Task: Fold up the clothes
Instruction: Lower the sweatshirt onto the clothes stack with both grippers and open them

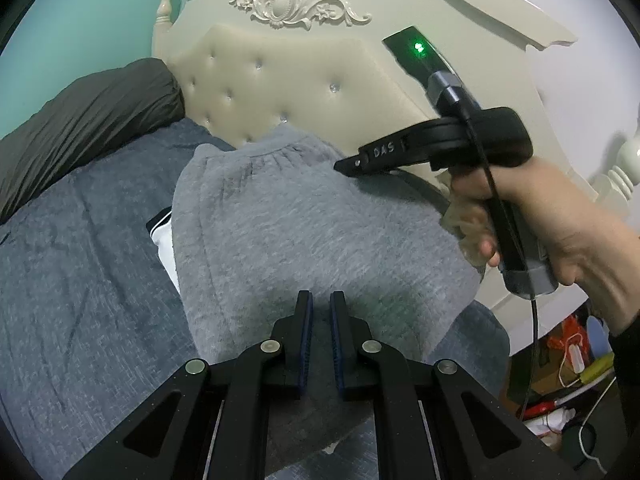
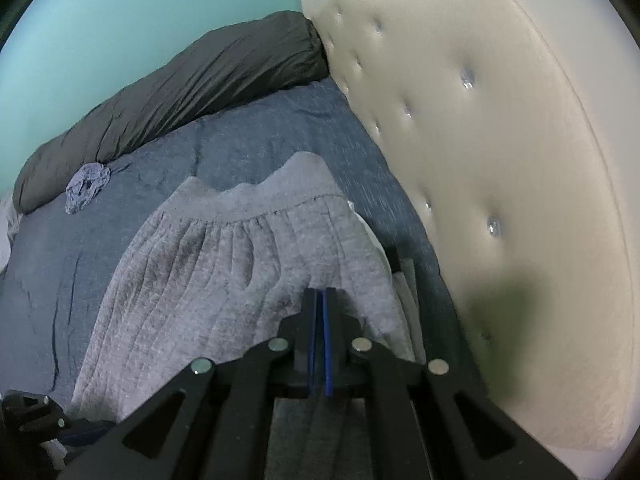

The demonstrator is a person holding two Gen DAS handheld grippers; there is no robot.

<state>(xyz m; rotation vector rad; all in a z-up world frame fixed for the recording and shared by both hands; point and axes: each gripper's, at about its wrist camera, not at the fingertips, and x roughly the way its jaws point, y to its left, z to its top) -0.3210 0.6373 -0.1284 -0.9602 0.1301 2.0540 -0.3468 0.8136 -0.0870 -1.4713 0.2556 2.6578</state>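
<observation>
Grey garment (image 1: 304, 224) spread on the blue bedcover (image 1: 80, 280), waistband toward the tufted headboard (image 1: 280, 80). Left claw (image 1: 321, 304) nearly closed, garment fabric pinched between its pads at the near edge. Right claw (image 2: 321, 294) fully closed over the garment's headboard-side edge; grip on fabric unclear. Dark pillow (image 2: 180, 92) beyond the garment.

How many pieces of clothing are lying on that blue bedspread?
3: a fuzzy grey elastic-waist garment in front of both grippers, a white-and-black garment peeking from beneath it, and a small crumpled blue-grey cloth beside the dark pillow. More may lie hidden underneath.
</observation>
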